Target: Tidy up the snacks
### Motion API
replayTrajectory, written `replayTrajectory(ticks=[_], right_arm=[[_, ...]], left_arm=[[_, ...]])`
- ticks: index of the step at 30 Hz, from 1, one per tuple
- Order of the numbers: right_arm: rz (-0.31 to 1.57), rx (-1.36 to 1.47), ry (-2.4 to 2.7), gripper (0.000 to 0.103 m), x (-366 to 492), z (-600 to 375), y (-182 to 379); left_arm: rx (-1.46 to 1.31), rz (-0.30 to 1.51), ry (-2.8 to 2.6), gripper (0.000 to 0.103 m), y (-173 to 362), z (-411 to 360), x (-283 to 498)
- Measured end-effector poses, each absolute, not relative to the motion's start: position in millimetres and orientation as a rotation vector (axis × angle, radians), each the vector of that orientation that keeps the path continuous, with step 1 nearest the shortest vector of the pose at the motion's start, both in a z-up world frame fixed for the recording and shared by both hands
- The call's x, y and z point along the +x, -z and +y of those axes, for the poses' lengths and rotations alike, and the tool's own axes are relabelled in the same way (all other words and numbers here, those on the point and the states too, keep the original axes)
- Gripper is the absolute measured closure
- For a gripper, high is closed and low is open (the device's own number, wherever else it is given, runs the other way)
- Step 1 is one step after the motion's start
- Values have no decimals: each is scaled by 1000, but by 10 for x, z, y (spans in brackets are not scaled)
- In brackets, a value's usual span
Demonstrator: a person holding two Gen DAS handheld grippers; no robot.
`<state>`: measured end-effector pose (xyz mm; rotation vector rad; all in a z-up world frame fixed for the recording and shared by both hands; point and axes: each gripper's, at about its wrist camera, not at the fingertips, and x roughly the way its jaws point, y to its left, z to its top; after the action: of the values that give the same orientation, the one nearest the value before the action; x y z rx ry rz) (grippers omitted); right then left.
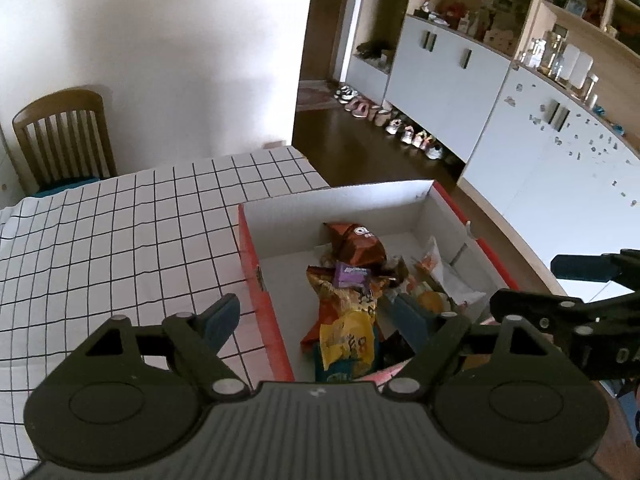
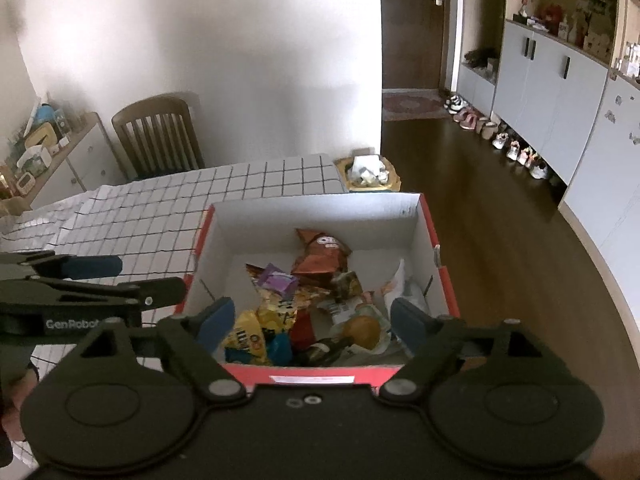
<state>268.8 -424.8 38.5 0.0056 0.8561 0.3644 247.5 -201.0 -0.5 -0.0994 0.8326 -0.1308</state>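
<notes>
Nearest the lens, the left gripper (image 1: 316, 312) was seen with its blue-padded jaws spread wide and nothing pressed between them. Its left pad hung over the white grid-patterned tablecloth (image 1: 120, 232), its right pad over the snacks. The right gripper (image 2: 312, 316) was likewise held wide apart and empty, both pads inside the box walls. Between and beyond both sets of jaws, a red cardboard box with a white interior (image 2: 320, 212) was set on the table, its long axis running away from the jaws. Piled within were a brown crinkled snack bag (image 2: 324, 256) pointing towards the far wall, a small purple packet (image 2: 278, 282), and a yellow candy bag (image 2: 246, 338) nearest the jaws.
</notes>
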Motion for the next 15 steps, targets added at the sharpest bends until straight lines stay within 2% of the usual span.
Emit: replayTrajectory(ticks=[4, 15], right_arm=[[821, 19, -360, 5, 2543, -4237, -449], [683, 124, -380, 0, 2099, -4328, -609]], left_arm=[[-103, 820, 145, 19, -26, -1948, 2368], [-76, 791, 171, 18, -132, -1917, 2039]])
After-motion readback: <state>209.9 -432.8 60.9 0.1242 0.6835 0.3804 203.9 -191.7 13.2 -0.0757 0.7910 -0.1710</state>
